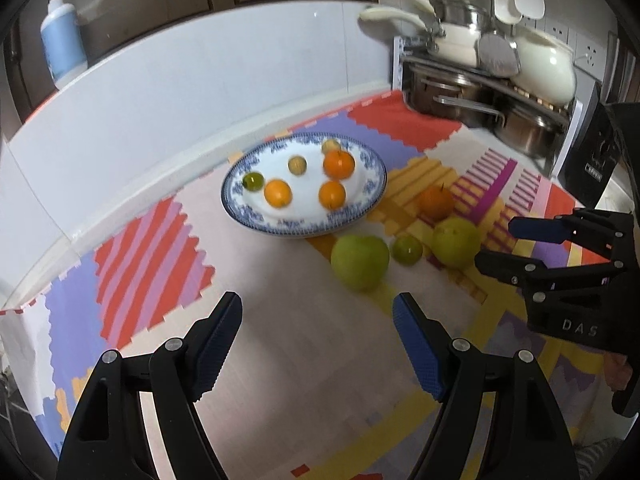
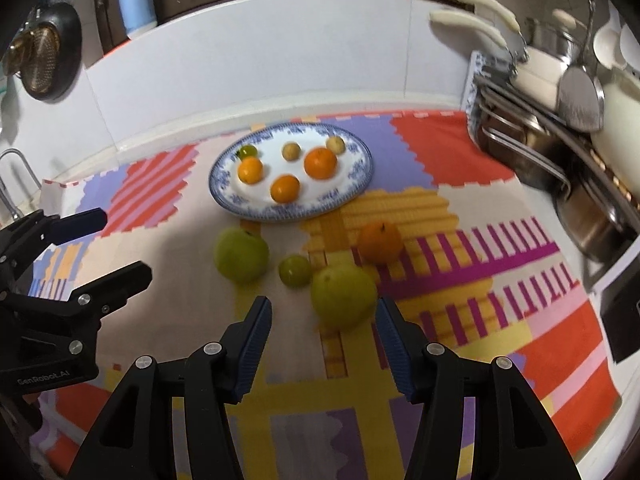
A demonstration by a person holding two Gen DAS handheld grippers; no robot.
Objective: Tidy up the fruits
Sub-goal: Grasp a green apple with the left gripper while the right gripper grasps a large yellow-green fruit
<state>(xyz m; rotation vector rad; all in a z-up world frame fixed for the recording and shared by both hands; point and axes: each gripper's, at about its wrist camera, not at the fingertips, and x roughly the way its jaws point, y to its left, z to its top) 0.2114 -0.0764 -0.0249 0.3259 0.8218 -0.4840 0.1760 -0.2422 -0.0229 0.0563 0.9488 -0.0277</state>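
- Left wrist view: my own arms are cut off at the bottom edge, and the fruit on the plate (image 1: 372,176) is blurred, so I cannot tell what kind the two small tan ones and the dark green one are.
- The worktop is covered by a patchwork mat (image 1: 152,256) in red, purple, yellow and cream blocks; a pale wall panel runs behind it, with a rack of steel pots (image 1: 480,108) and cream pans to the right and a blue soap bottle (image 1: 62,46) up left.
- The plate is round, white with a blue pattern, holding three oranges and three smaller fruits.
- In front of it on the mat lie a green apple (image 1: 360,262), a small green fruit (image 1: 407,249), a second green apple (image 2: 344,296) and an orange (image 2: 379,242).
- My left claw (image 1: 318,344) stands wide open over bare mat, holding nothing.
- My right claw (image 2: 323,344) is partly open, empty, the second apple just ahead of its ribbed blue pads (image 2: 256,344).
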